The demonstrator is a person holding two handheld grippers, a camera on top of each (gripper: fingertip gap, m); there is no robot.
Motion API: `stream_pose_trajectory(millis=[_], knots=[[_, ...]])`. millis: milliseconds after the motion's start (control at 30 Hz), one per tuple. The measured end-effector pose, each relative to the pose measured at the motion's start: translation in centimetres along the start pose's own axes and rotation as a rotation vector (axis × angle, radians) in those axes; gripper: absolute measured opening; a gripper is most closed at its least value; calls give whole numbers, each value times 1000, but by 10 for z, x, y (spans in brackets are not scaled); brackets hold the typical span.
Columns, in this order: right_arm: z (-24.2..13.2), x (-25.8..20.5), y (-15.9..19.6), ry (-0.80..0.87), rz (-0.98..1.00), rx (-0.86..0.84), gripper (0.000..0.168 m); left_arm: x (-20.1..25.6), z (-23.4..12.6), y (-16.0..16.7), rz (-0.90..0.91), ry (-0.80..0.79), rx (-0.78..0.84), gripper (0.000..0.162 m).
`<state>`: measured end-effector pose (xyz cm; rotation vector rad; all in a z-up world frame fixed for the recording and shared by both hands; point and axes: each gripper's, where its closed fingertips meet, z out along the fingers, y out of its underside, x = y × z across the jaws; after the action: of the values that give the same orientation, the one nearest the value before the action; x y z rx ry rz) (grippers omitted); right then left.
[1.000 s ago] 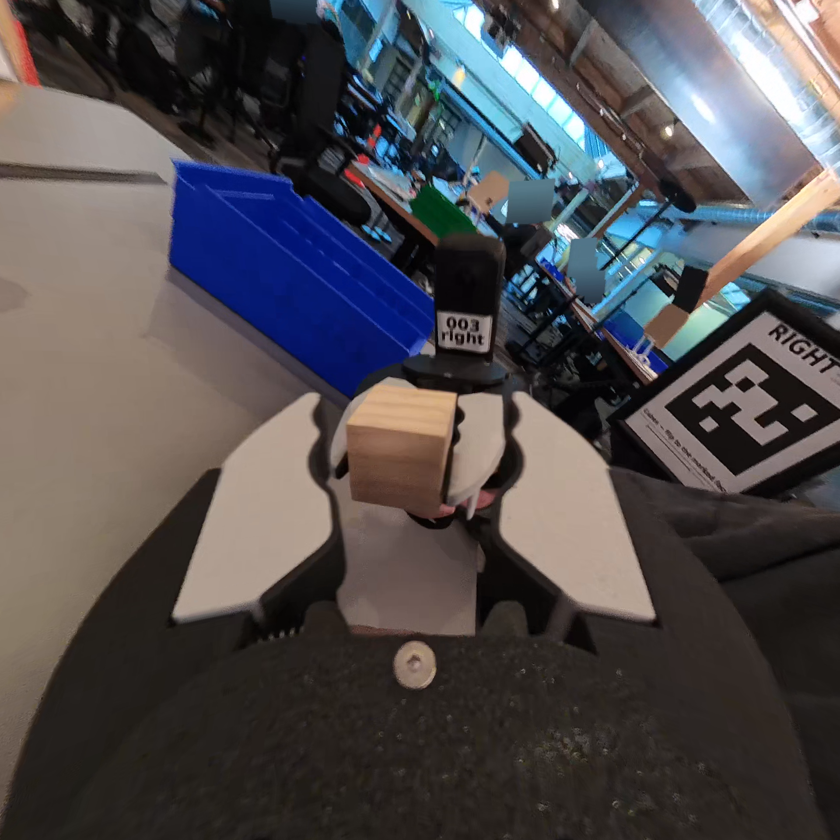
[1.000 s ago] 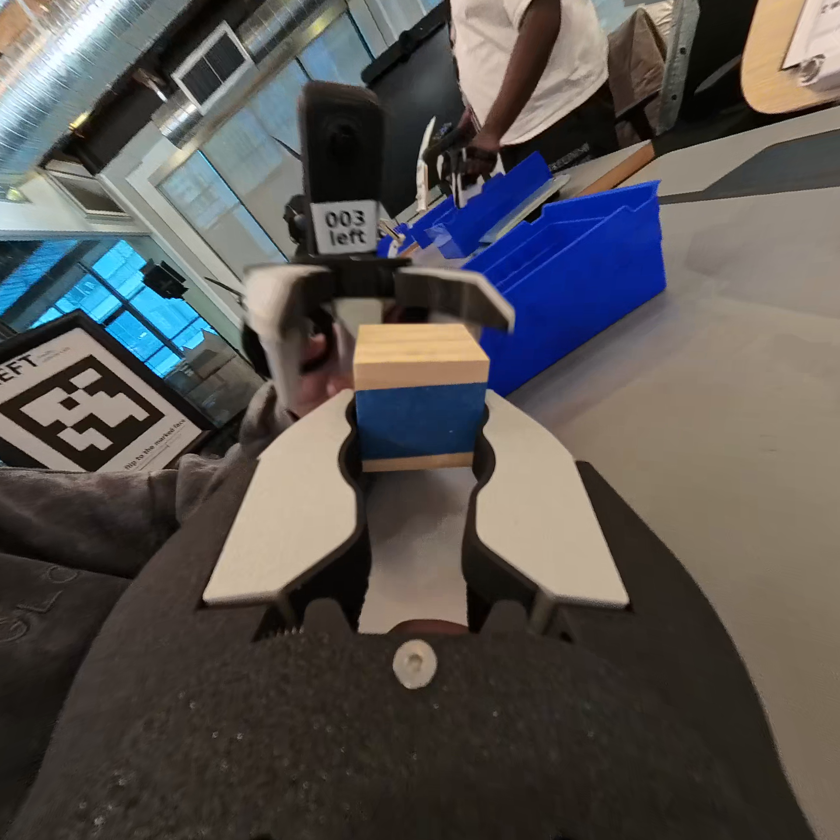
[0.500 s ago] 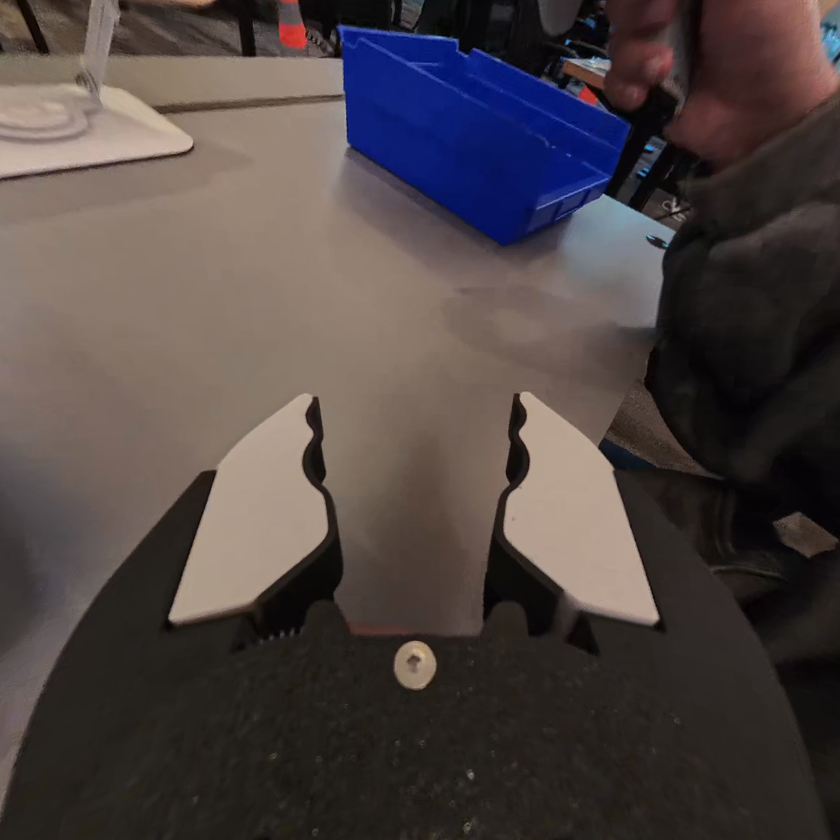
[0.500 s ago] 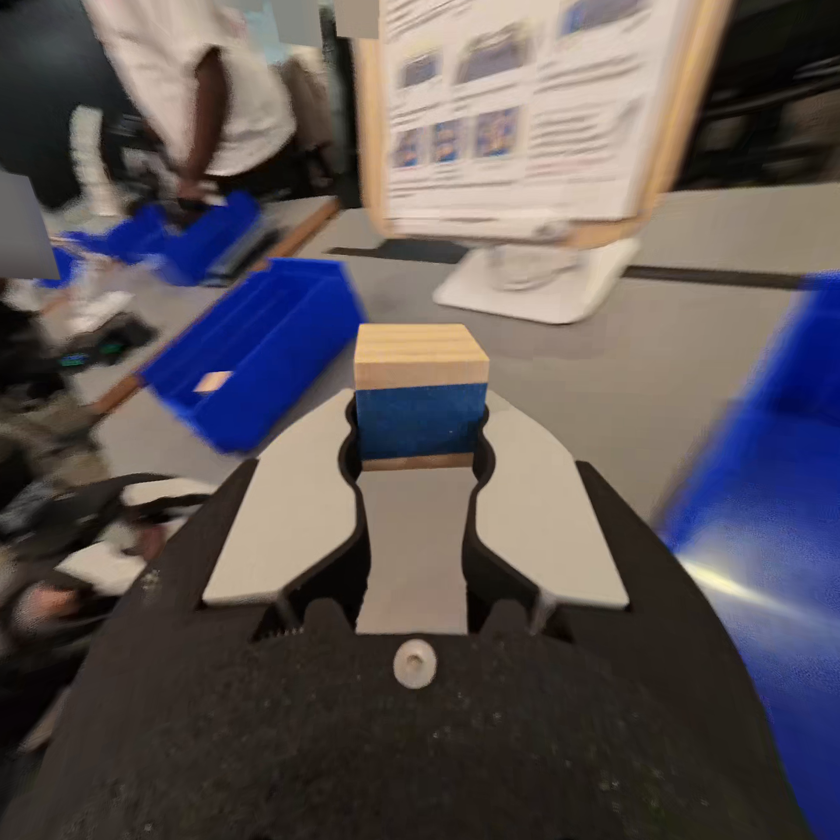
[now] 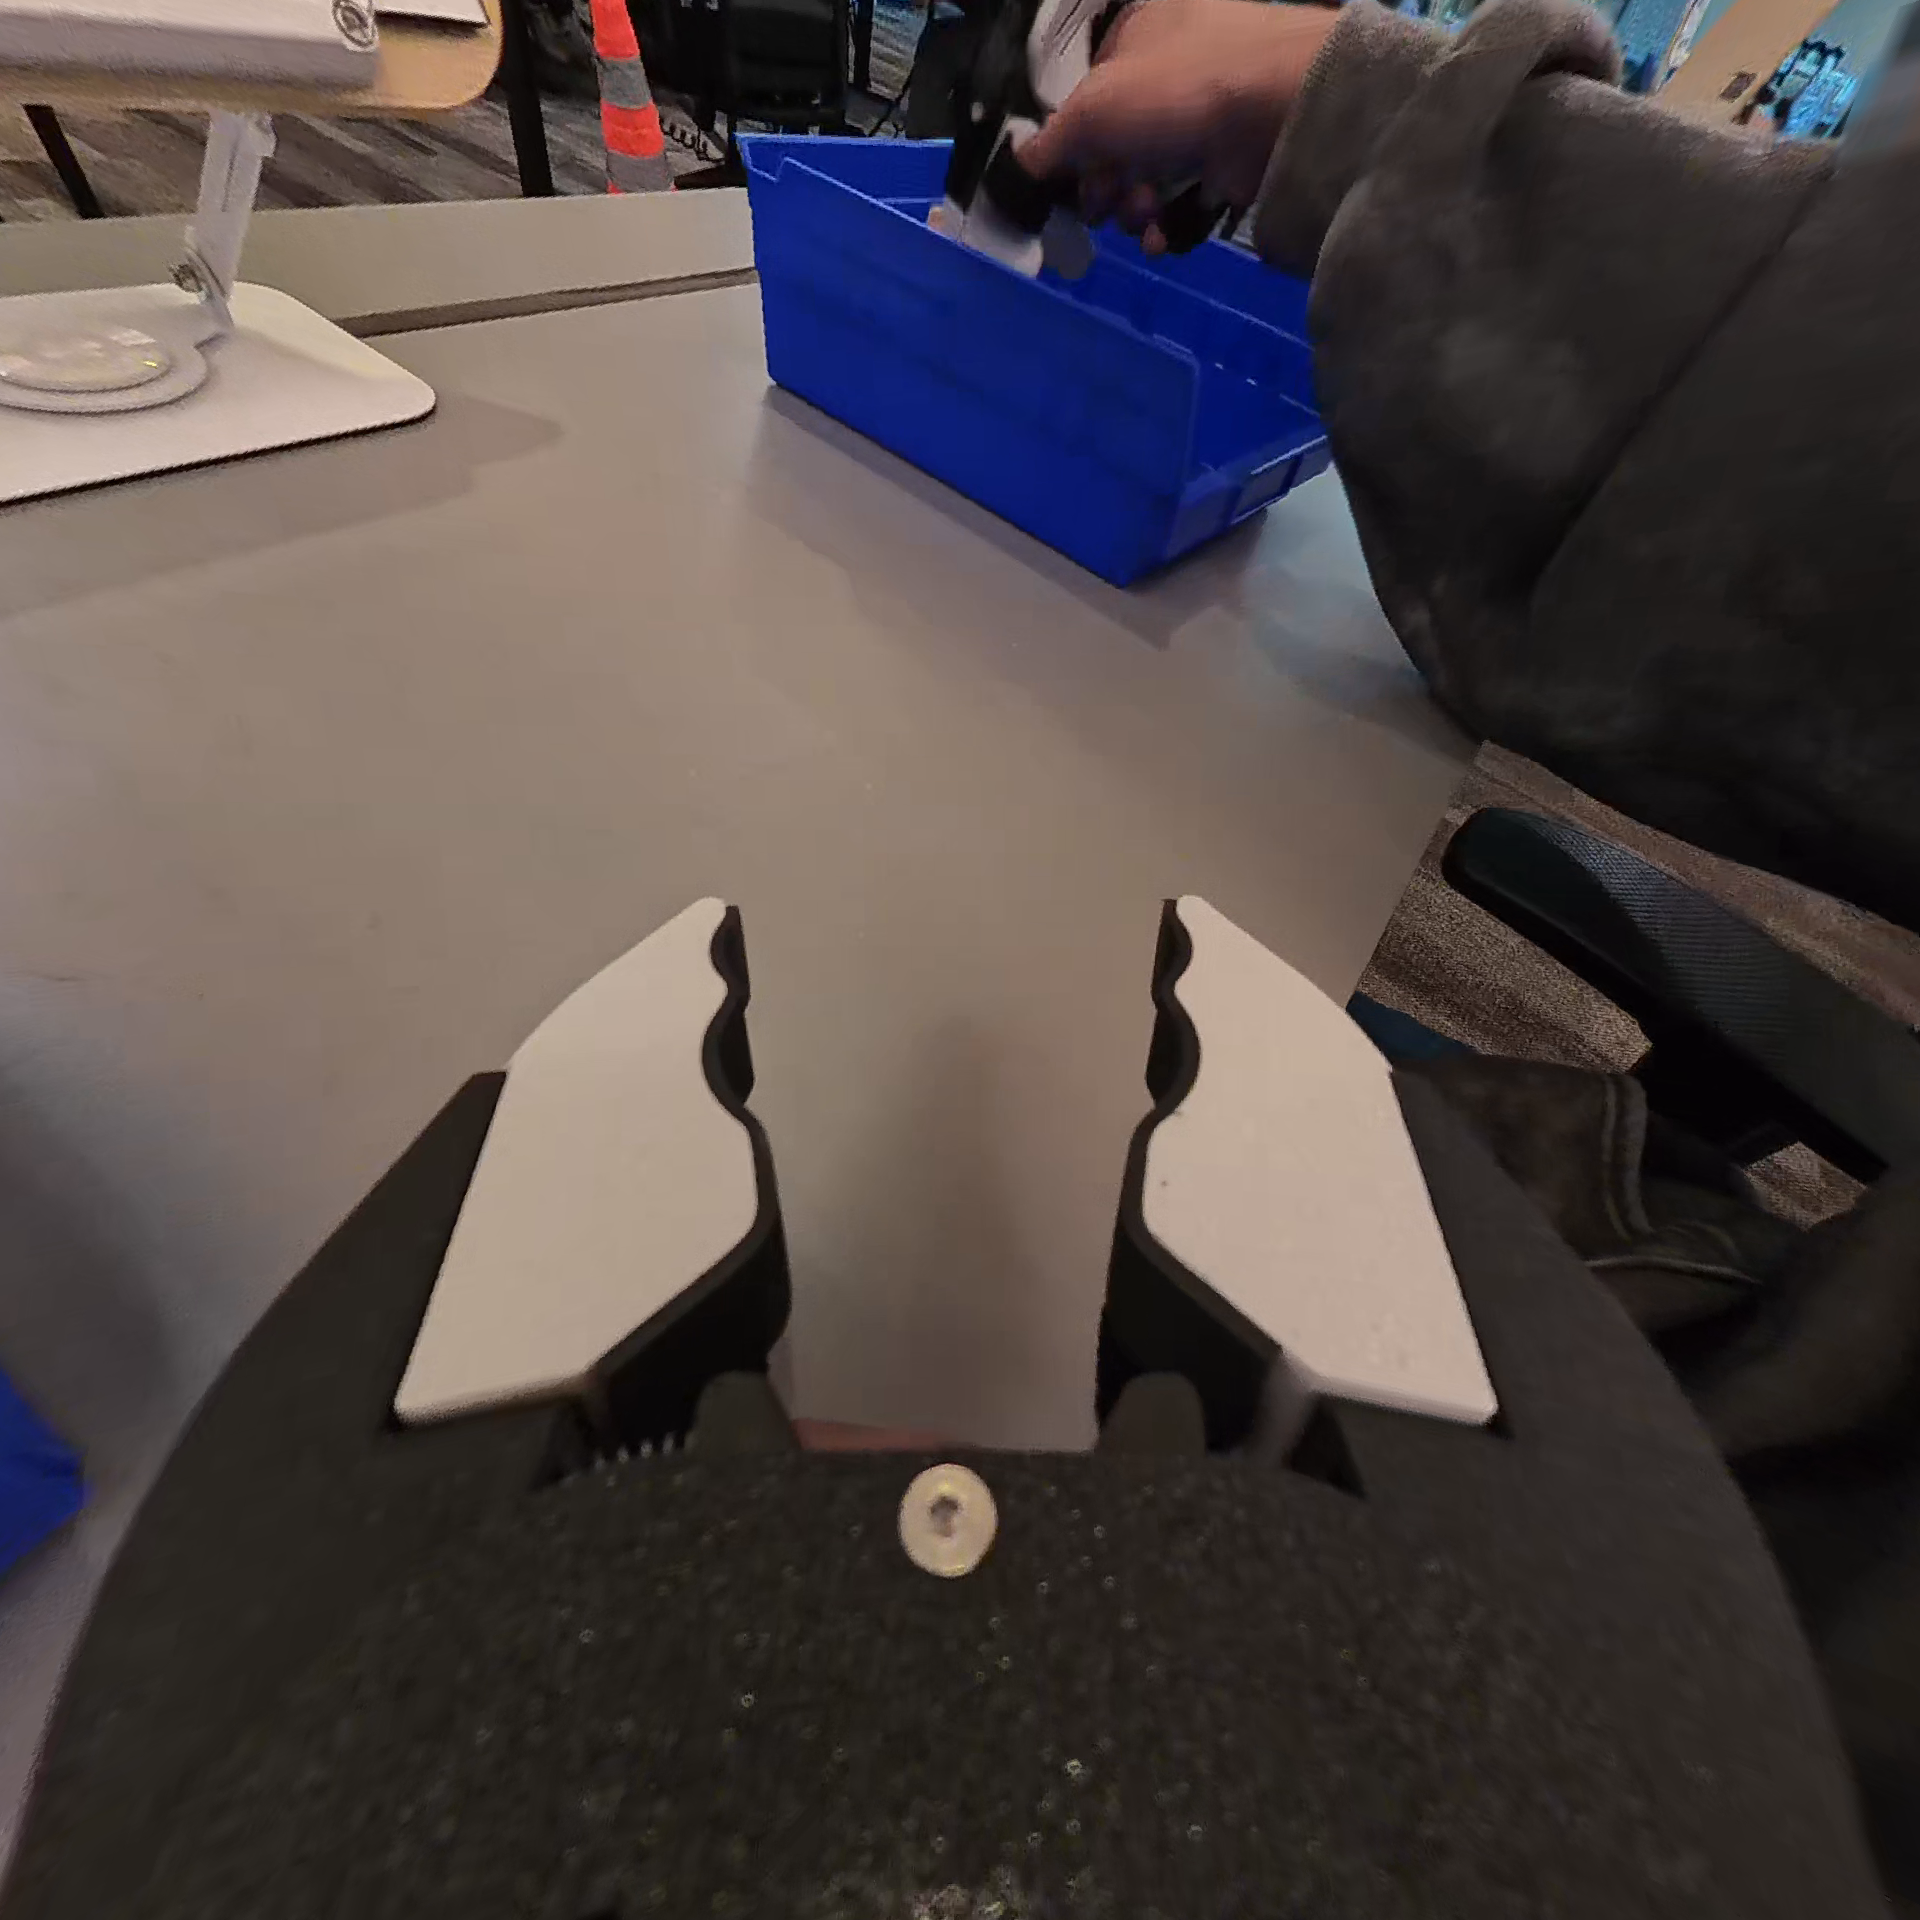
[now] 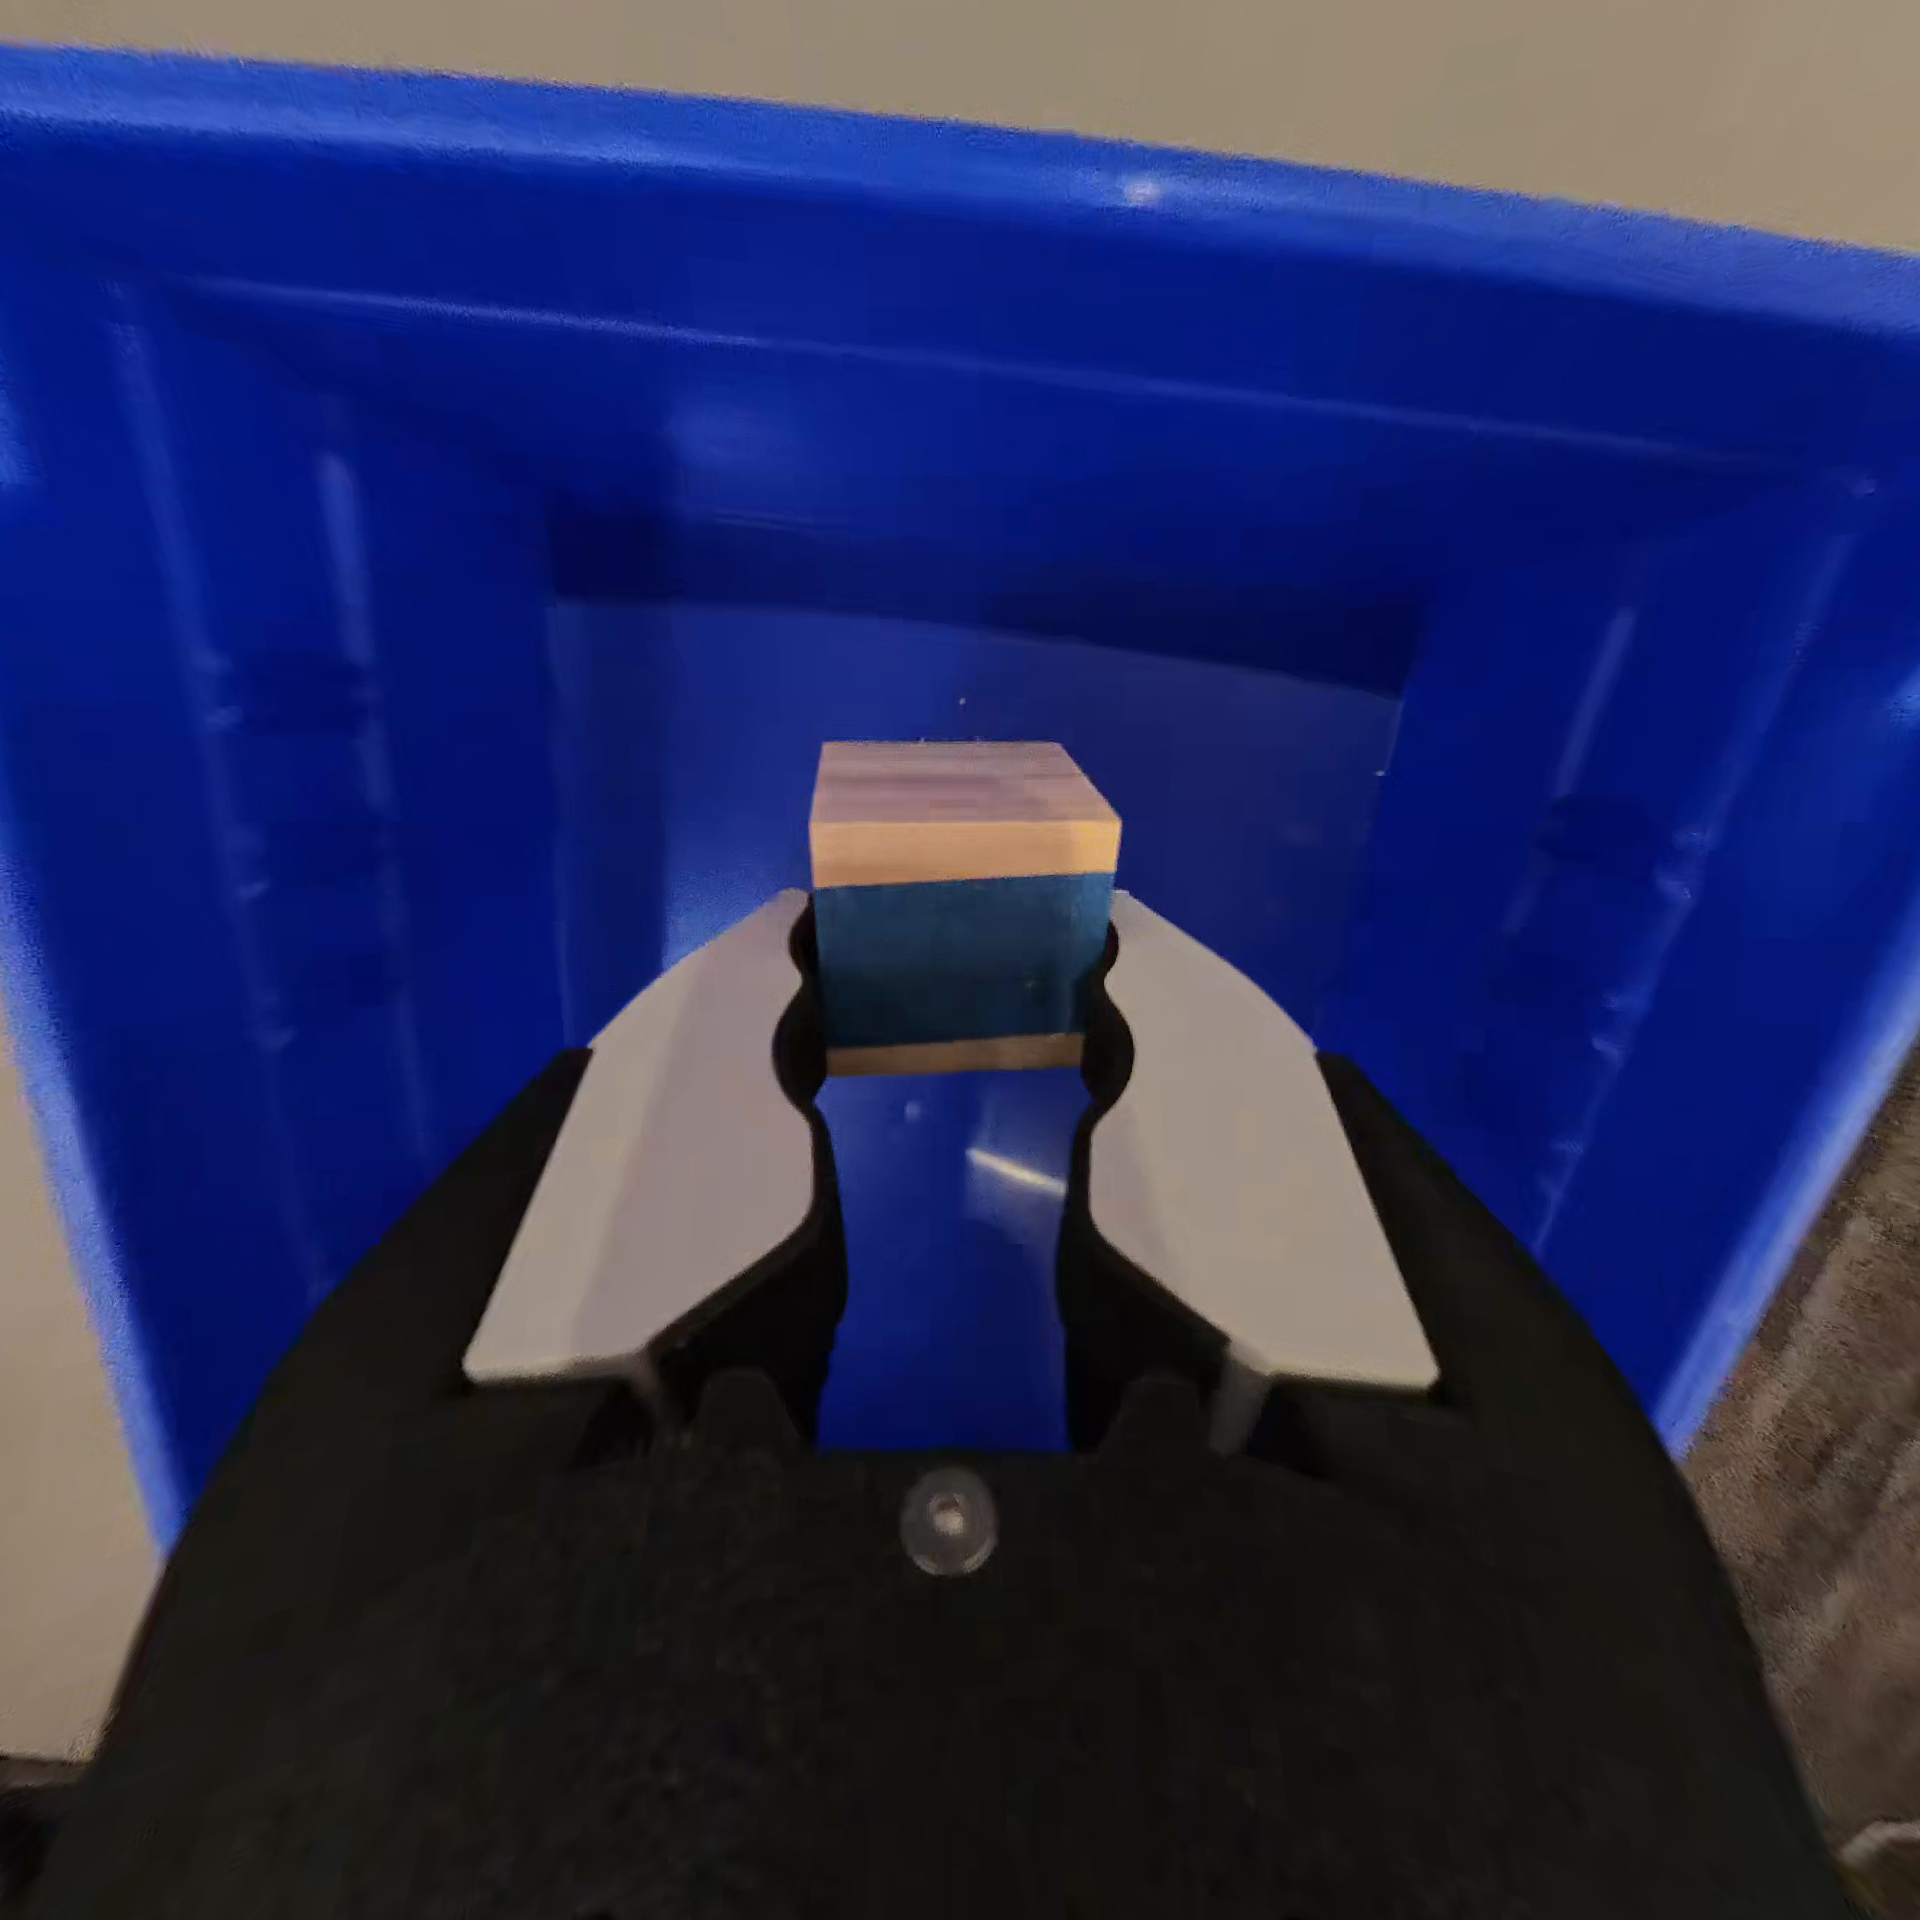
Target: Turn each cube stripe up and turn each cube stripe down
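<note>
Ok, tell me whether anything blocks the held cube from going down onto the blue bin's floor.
Nothing visible does. The right gripper holds the cube between its fingers over the blue bin, and the floor around and below the cube looks bare. What lies directly behind the cube is hidden.

my right gripper [image 5: 1023,223]: blurred, tips hidden in blue bin [image 5: 1018,384] | cube [image 6: 961,904]: underside hidden | bin edges cut off
</note>
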<state>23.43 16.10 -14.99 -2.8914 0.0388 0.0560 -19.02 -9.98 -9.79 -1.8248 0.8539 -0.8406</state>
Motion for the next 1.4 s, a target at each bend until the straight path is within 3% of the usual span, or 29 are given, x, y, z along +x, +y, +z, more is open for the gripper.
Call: stream_pose_trajectory(millis=[367,433,533,667,733,800,867,933,1033,1133,1233,1400], knots=[[40,1,4,100,-73,-129,46,0,4,9,-9,22,-51,75],[35,2,1,103,-84,-102,61,1,6,12,-6,26,-66,76],[-1,2,-5,128,-122,7,73,1,6,14,6,17,-73,76],[-97,-51,-3,-74,-155,441,71,0,5,14,22,4,-83,76],[-150,-117,23,-330,-265,714,67,2,7,17,13,20,-96,75],[-190,-182,70,-596,-365,949,61,5,10,21,10,36,-113,75],[-201,-237,125,-790,-452,1074,61,9,11,25,14,53,-131,74],[-180,-278,176,-888,-522,1032,60,14,12,28,12,80,-146,72],[-156,-317,227,-959,-606,999,55,16,9,29,12,92,-160,70],[-136,-323,243,-835,-723,952,53,1,-14,12,36,59,-154,70],[-135,-324,249,-831,-740,937,51,-54,-64,-15,176,-118,-199,68],[-123,-326,250,-852,-743,887,50,-165,-145,-28,364,-326,-570,65]])
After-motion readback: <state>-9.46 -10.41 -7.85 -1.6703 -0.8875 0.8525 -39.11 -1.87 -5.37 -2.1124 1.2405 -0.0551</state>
